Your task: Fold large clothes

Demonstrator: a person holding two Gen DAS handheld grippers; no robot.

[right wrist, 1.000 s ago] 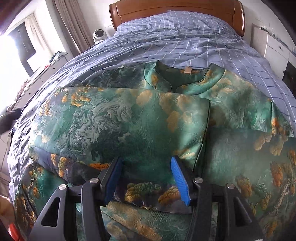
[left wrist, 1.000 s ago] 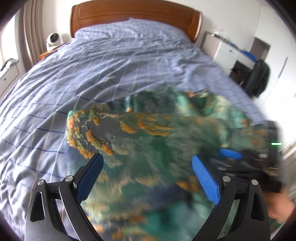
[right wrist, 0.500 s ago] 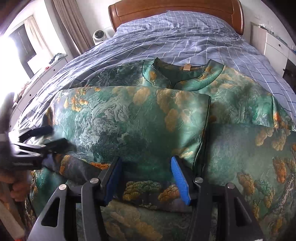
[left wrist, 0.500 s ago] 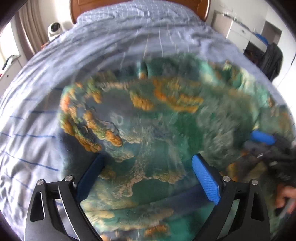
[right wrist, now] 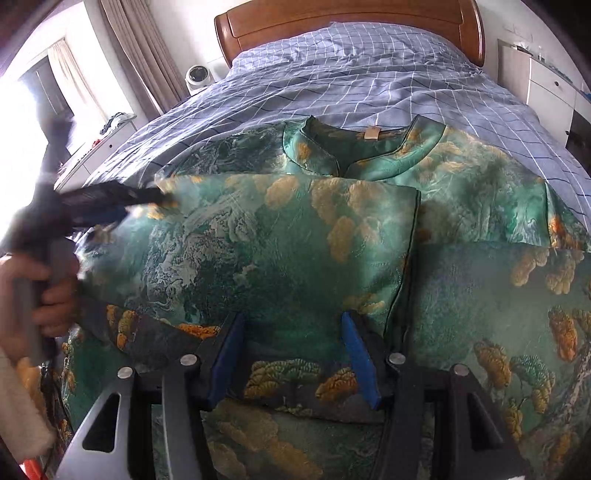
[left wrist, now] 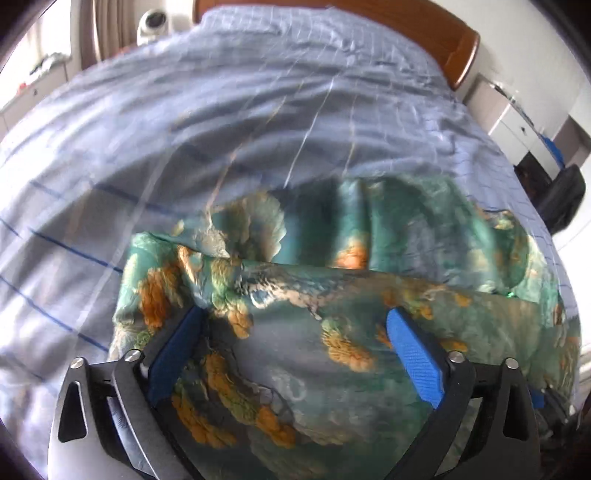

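A large green garment with orange and white landscape print [right wrist: 280, 236] lies spread on the bed, collar [right wrist: 369, 147] toward the headboard, one side folded across the middle. It fills the lower left wrist view [left wrist: 332, 332]. My left gripper [left wrist: 295, 328] is open, its blue pads [left wrist: 413, 354] low over the garment's left edge; it shows blurred in the right wrist view [right wrist: 110, 201]. My right gripper [right wrist: 291, 325] is open, with its pads [right wrist: 354, 354] on either side of the folded panel's lower edge.
The bed has a blue checked sheet [right wrist: 369, 74] and a wooden headboard [right wrist: 332, 18]. A white fan [right wrist: 199, 75] and a curtain [right wrist: 129, 48] are at the left. White drawers [right wrist: 546, 85] and a dark bag [left wrist: 561, 199] are at the right.
My left gripper has swung up and left along the garment's left side toward its upper corner. My right gripper has stayed put, open over the fold's lower edge.
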